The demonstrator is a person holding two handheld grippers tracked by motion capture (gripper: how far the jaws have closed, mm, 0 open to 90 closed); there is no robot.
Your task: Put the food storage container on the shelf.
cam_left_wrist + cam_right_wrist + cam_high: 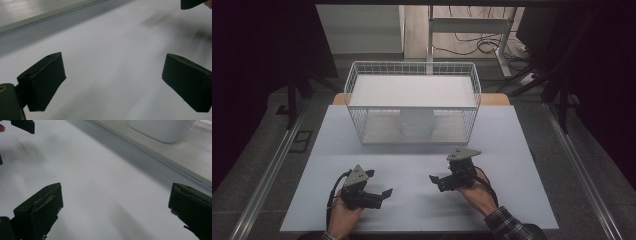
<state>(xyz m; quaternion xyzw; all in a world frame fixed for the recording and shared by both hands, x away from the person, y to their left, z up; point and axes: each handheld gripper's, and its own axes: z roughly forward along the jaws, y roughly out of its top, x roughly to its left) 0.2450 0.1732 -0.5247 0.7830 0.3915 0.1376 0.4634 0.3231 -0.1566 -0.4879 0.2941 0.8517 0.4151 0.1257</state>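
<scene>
high view: nearest the camera, two hands come in from the bottom edge onto a pale grey table (512, 150). the left hand (343, 214) holds the left gripper (382, 195), pointing toward the middle of the table, jaws spread with nothing between them. the right hand (479, 192) holds the right gripper (435, 181), pointing back toward the left one, jaws likewise spread and empty; both sit low over bare tabletop, apart from each other. farther off stands a white wire basket (357, 120) with a flat white shelf (412, 91) across its top. under that shelf, inside the basket, sits a white rounded container (416, 123). beyond the table, cables (472, 47) lie on the floor.
</scene>
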